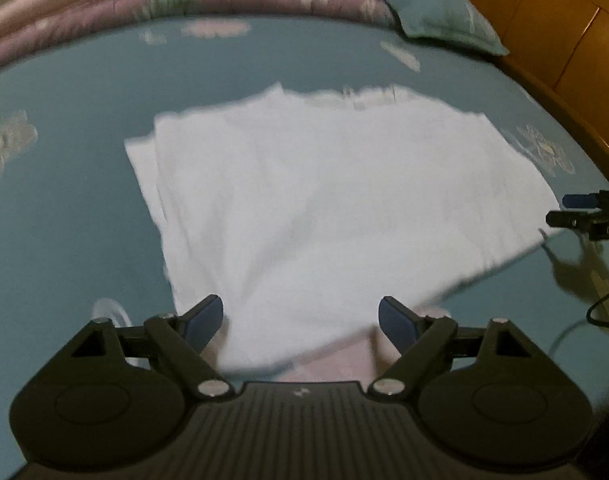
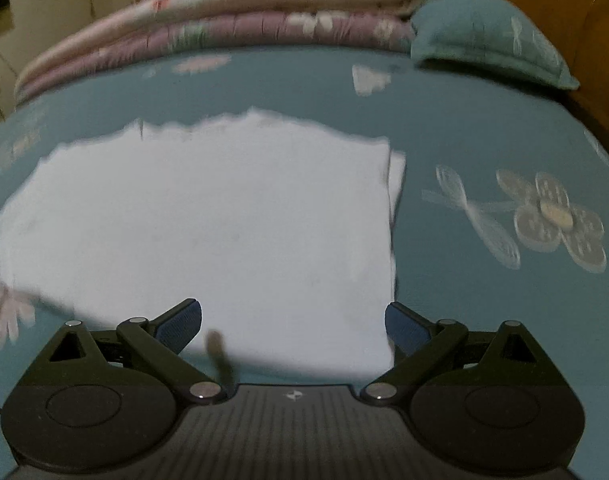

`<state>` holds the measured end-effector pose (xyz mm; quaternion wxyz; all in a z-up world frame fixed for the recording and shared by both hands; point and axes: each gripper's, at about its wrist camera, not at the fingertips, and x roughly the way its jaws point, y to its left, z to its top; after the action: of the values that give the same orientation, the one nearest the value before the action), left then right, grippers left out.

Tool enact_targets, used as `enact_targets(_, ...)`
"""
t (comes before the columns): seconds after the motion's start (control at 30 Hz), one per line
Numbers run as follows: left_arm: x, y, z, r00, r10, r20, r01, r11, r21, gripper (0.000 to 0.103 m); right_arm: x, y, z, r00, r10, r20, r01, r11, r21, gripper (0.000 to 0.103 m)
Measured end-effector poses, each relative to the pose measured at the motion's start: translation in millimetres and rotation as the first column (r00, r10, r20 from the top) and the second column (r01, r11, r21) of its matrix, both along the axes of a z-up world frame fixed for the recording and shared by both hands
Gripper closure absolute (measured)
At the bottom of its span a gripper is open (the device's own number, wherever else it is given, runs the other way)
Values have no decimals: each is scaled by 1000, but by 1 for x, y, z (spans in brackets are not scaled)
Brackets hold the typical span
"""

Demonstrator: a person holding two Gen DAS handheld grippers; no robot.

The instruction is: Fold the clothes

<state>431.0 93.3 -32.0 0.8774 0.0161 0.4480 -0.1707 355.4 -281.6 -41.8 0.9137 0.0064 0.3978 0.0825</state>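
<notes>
A white garment (image 1: pixel 324 200), folded into a rough rectangle with layered edges at its left side, lies flat on the teal bedsheet (image 1: pixel 64 220). My left gripper (image 1: pixel 300 308) stands open over the garment's near edge, and the cloth shows between its blue pads (image 1: pixel 204 320) untouched. In the right wrist view the same garment (image 2: pixel 208 232) fills the middle. My right gripper (image 2: pixel 293 312) is open above its near right corner with nothing pinched. From the left wrist view, the right gripper (image 1: pixel 566 210) sits at the garment's right corner.
Folded pink and purple quilts (image 2: pixel 244 12) are stacked along the far side of the bed. A teal pillow (image 2: pixel 484 40) lies at the back right against a wooden headboard (image 1: pixel 544 20). A dark cable (image 1: pixel 600 312) hangs at the right. Flower prints (image 2: pixel 552 216) dot the sheet.
</notes>
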Motion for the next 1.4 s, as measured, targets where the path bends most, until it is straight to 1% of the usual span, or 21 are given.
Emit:
enact_targets(0.13, 32, -15, 7, 997, -6, 71, 7, 1000, -18, 18, 32, 11, 3, 998, 29, 57, -30, 1000, 1, 3)
enact_targets(0.23, 53, -28, 3, 996, -21, 90, 24, 999, -30, 18, 51, 17, -2, 997, 34, 67, -35, 999, 3, 3)
enact_targets(0.3, 63, -34, -3, 995, -37, 91, 39, 999, -25, 17, 61, 17, -7, 998, 18, 58, -19, 1000, 6, 3)
enact_targets(0.37, 73, -38, -13, 997, -26, 77, 26, 1000, -2, 17, 69, 13, -14, 999, -7, 39, 7, 1000, -1, 3)
enact_targets(0.43, 83, -31, -29, 999, 37, 36, -38, 999, 37, 17, 72, 5, -20, 999, -30, 20, 29, 999, 19, 3)
enact_targets(0.47, 85, -24, -34, 998, 58, 26, -58, 998, 24, 17, 71, 1, -22, 999, -36, 16, 35, 999, 32, 2)
enact_targets(0.53, 84, -11, -32, 996, 82, 24, -81, 996, -33, 17, 68, 1, -24, 999, -30, 18, 29, 999, 26, 2)
enact_targets(0.57, 85, -8, -28, 995, 91, 30, -90, 995, -38, 17, 67, 2, -24, 999, -28, 18, 28, 999, 21, 1)
enact_targets(0.67, 91, -7, -14, 992, 111, 57, -110, 994, -10, 17, 70, 4, -26, 999, -39, 14, 39, 999, 26, 0)
enact_targets(0.73, 100, -10, -6, 993, 78, 85, -75, 997, -33, 15, 72, 5, -27, 999, -43, 15, 43, 999, 27, 0)
enact_targets(0.83, 121, -16, -9, 994, 62, 95, -59, 998, -33, 14, 73, 5, -28, 999, -38, 16, 38, 999, 24, 0)
enact_targets(0.87, 129, -17, -14, 993, 72, 94, -69, 997, -31, 14, 74, 5, -28, 999, -38, 16, 37, 999, 25, 0)
enact_targets(0.97, 152, -6, -29, 985, 159, 72, -157, 987, -37, 15, 74, 5, -29, 999, -39, 20, 39, 999, 23, 0)
enact_targets(1.03, 158, 2, -31, 977, 200, 76, -197, 979, -45, 15, 74, 5, -29, 999, -38, 22, 38, 999, 20, 0)
enact_targets(1.07, 158, 3, -28, 974, 215, 75, -213, 977, -31, 15, 74, 5, -29, 999, -38, 23, 37, 999, 19, 0)
enact_targets(1.1, 153, 2, -24, 975, 204, 83, -204, 979, -8, 15, 74, 5, -29, 999, -37, 24, 37, 999, 18, 0)
enact_targets(1.2, 130, -6, -11, 985, 119, 123, -128, 990, 64, 14, 74, 6, -29, 999, -35, 23, 35, 999, 13, 0)
enact_targets(1.27, 107, -18, -6, 989, 35, 143, -57, 987, 149, 14, 74, 8, -27, 999, -31, 14, 31, 1000, 3, 0)
enact_targets(1.33, 79, -32, -1, 986, -65, 154, 25, 969, 247, 14, 73, 11, -21, 1000, -19, -6, 19, 1000, -21, 0)
enact_targets(1.4, 47, -46, 2, 971, -187, 147, 133, 939, 316, 14, 67, 15, -14, 1000, 16, -12, -17, 999, -47, 0)
